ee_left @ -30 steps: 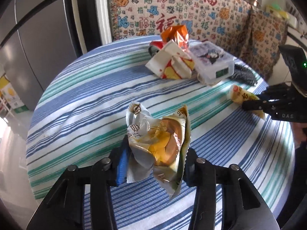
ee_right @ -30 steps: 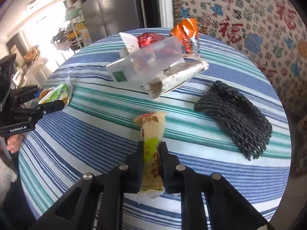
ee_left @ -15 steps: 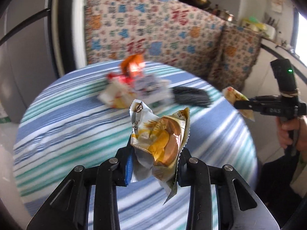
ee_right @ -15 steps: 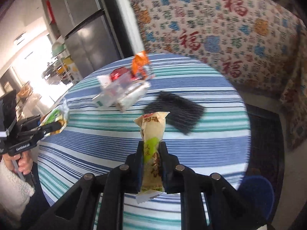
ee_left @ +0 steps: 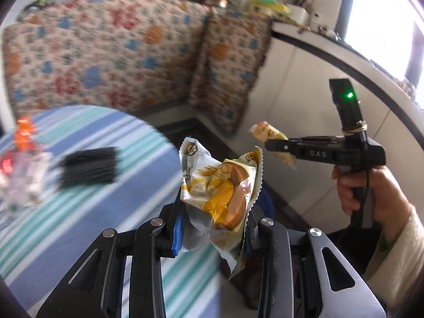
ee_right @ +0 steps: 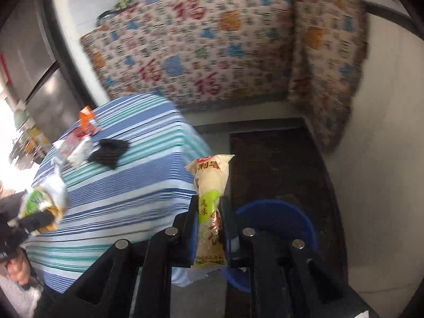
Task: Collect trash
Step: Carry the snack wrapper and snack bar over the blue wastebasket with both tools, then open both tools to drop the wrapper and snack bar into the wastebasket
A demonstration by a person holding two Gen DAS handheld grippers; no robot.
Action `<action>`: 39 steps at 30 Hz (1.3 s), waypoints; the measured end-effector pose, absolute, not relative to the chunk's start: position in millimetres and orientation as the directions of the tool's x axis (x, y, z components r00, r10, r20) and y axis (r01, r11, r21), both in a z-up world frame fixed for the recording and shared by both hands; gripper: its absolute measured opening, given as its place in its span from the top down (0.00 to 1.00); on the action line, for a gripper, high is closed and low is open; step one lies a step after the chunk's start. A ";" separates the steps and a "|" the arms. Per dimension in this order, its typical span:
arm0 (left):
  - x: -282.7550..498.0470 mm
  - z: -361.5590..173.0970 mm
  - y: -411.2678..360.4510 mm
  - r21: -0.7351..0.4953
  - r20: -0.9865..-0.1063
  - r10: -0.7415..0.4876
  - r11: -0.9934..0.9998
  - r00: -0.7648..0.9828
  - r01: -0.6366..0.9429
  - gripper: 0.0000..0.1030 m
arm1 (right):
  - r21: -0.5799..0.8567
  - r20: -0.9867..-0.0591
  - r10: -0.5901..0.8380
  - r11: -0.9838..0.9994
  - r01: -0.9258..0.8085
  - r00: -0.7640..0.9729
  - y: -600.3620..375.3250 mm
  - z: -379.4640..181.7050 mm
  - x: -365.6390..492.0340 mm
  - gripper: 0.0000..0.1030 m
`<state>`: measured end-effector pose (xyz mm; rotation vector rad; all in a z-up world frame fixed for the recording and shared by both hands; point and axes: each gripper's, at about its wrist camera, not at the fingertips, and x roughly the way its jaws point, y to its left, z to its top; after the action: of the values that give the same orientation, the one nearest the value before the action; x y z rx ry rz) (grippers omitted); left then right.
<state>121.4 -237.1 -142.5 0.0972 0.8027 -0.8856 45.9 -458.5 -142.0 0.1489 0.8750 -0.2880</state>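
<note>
Holding a crumpled yellow snack wrapper (ee_left: 220, 196) between its 2 fingers, your left gripper (ee_left: 214, 228) is clamped tight on it at the near edge of the striped round table (ee_left: 87, 206). The wrapper stands upright above the fingertips, its torn lower end hanging down between them. From the right wrist view the same wrapper (ee_right: 43, 198) shows at the far left, off the table's side.

Your right gripper (ee_right: 209, 228) is closed on a long pale stick-shaped packet (ee_right: 210, 206), which rises upright from between the fingers. It is off the table, over the floor, and just behind and below the fingers sits a blue bin (ee_right: 278, 222), partly hidden by them. In the left wrist view you can see this packet (ee_left: 270, 139) poking out of the right gripper's tip, with your right hand (ee_left: 371, 193) around the handle.

On the table lie a black mesh piece (ee_left: 88, 168), an orange wrapper (ee_left: 25, 135) and a blurred clear plastic box (ee_left: 23, 175) with pale wrappers beside it, all well apart from both grippers. A patterned cloth (ee_right: 201, 42) covers the furniture behind the table.
</note>
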 end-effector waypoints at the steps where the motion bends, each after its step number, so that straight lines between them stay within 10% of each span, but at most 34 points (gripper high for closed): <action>1: 122.3 -148.0 -255.9 -0.241 -0.674 -0.651 0.640 0.349 0.729 0.67 | 0.009 -0.772 -0.198 0.946 0.323 0.603 -466.0 -141.1 41.5 0.85; 30: 140.9 -262.9 -438.8 -0.252 -0.788 -0.591 0.568 0.175 0.784 0.64 | 0.039 -0.847 -0.252 0.849 0.527 0.468 -594.9 -189.4 28.4 0.84; 35: 142.9 -269.0 -446.6 -0.232 -0.779 -0.596 0.562 0.194 0.794 0.32 | 0.036 -0.858 -0.252 0.840 0.541 0.448 -601.4 -196.1 31.0 0.74; 39: 148.5 -266.7 -449.1 -0.236 -0.770 -0.605 0.563 0.201 0.792 0.30 | 0.044 -0.851 -0.252 0.841 0.540 0.461 -601.0 -192.7 30.6 0.60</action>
<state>148.5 -449.1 -266.7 0.2310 0.9522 -0.9881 30.6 -601.0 -192.7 0.3289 0.9779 -0.4974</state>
